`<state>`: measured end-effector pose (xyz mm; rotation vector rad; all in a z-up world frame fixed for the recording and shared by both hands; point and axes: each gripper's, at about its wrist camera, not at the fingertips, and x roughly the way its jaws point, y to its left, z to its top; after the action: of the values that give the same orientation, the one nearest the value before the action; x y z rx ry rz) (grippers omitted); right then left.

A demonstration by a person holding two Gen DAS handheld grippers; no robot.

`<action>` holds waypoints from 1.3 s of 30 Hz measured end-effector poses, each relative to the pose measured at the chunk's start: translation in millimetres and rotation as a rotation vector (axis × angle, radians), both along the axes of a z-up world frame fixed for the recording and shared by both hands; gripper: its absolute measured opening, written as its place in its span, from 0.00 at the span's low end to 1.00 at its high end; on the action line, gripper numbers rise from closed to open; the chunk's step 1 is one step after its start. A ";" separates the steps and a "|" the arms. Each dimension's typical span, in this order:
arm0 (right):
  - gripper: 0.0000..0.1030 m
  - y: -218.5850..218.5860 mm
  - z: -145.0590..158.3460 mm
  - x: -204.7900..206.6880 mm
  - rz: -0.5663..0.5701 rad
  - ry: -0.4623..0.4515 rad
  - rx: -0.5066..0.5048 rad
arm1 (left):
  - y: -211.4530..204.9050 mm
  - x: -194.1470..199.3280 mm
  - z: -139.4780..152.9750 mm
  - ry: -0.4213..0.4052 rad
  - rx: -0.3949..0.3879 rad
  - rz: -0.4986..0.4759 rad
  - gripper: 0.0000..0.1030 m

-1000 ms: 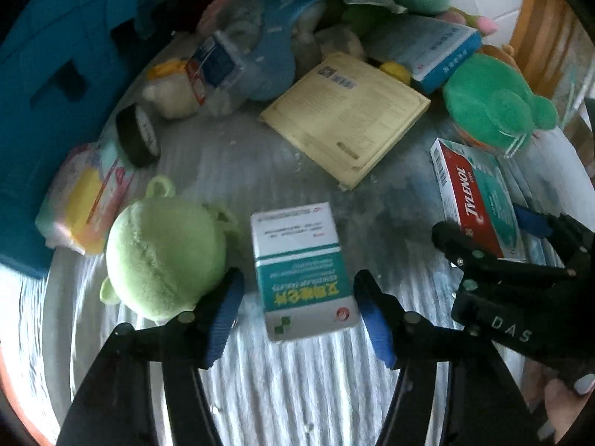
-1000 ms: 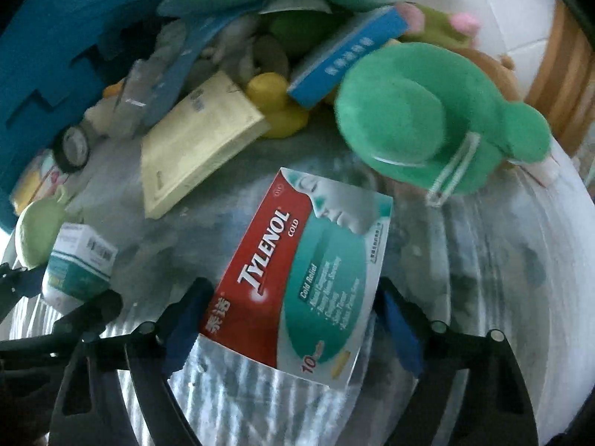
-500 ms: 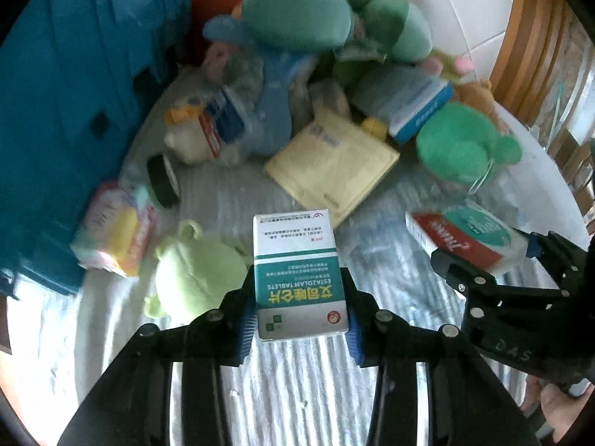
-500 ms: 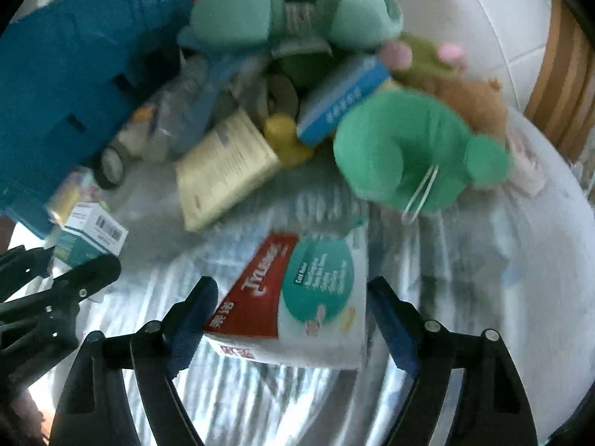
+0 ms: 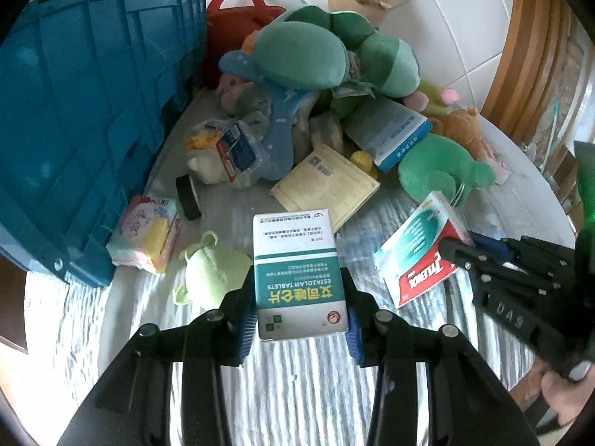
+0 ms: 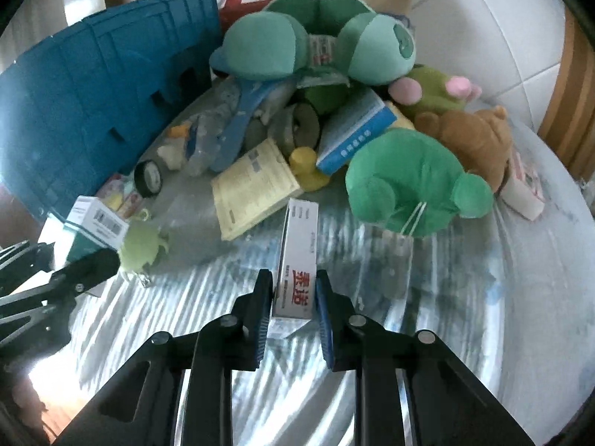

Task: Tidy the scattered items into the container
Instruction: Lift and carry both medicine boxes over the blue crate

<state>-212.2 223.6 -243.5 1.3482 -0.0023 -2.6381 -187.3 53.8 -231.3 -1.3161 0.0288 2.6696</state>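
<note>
My left gripper point(image 5: 299, 306) is shut on a white and teal tablet box point(image 5: 297, 267), held above the table. That box point(image 6: 95, 223) shows at the left of the right wrist view. My right gripper point(image 6: 293, 297) is shut on the thin edges of a red and teal Tylenol box point(image 6: 297, 256), tipped on edge; in the left wrist view this Tylenol box point(image 5: 416, 252) hangs tilted at the right. The blue crate point(image 5: 81, 104) stands at the left, and its inside is hidden. A pile of plush toys and boxes lies behind.
A pale green plush point(image 5: 212, 275), a pastel packet point(image 5: 145, 234) and a black tape roll point(image 5: 187, 199) lie by the crate. A yellow leaflet point(image 5: 327, 186), green plush point(image 6: 409, 182), brown bear point(image 6: 476, 141) and blue-white box point(image 6: 353, 130) lie mid-table. A person's hand point(image 5: 557, 383) holds the right gripper.
Both grippers went from open around their boxes to shut on them. Both boxes lifted off the table, and the Tylenol box turned from flat onto its edge.
</note>
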 end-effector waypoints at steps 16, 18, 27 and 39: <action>0.25 -5.7 -46.2 -14.0 0.023 -0.052 -0.134 | -1.7 -7.2 -33.8 -0.050 0.008 -0.008 0.38; 0.18 -9.3 -46.6 -14.9 0.044 -0.051 -0.131 | -2.7 -6.6 -35.2 -0.047 0.002 -0.009 0.38; 0.18 -16.7 36.9 4.5 0.087 0.077 -0.080 | -3.4 2.7 27.4 0.056 0.029 -0.023 0.38; 0.18 -41.3 191.5 36.2 0.211 0.396 -0.141 | -30.9 37.3 167.6 0.362 0.046 0.053 0.38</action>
<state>-176.0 182.4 -52.0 0.7238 0.0067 -2.6172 -150.0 22.8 -63.6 -0.8163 -0.0237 2.8963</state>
